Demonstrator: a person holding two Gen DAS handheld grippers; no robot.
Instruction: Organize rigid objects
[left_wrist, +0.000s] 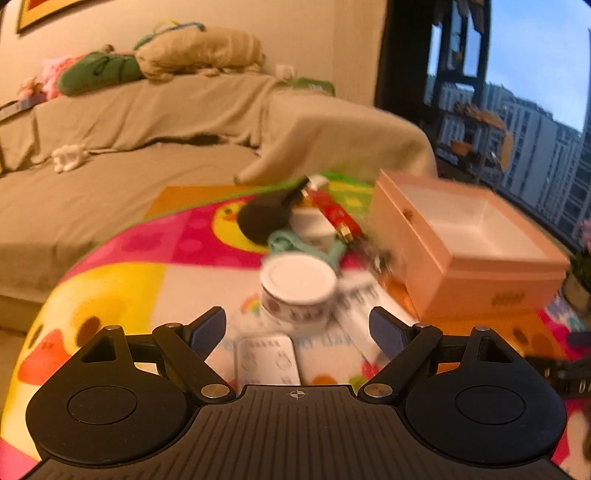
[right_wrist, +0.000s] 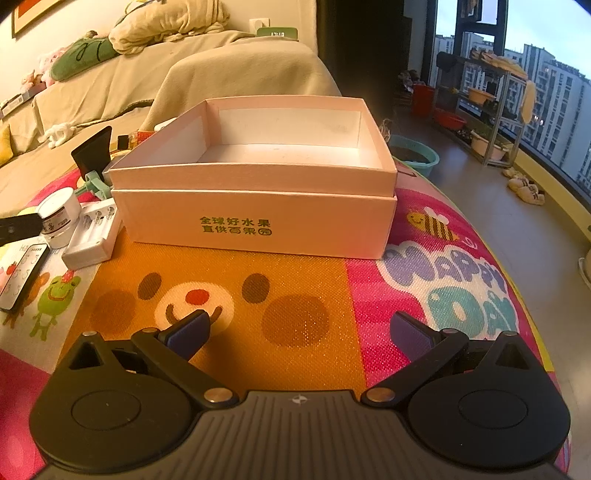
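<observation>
A pink open box stands on the colourful mat; it also shows in the left wrist view, and its inside is bare. Left of it lies a cluster: a white round jar, a white remote, a white battery charger, a teal tool, a red tube and a black scraper. My left gripper is open, just before the jar and above the remote. My right gripper is open and empty, in front of the box.
A beige-covered sofa with cushions stands behind the mat. A window with shelving and basins on the floor are at the right. The mat's edge drops off to the floor on the right.
</observation>
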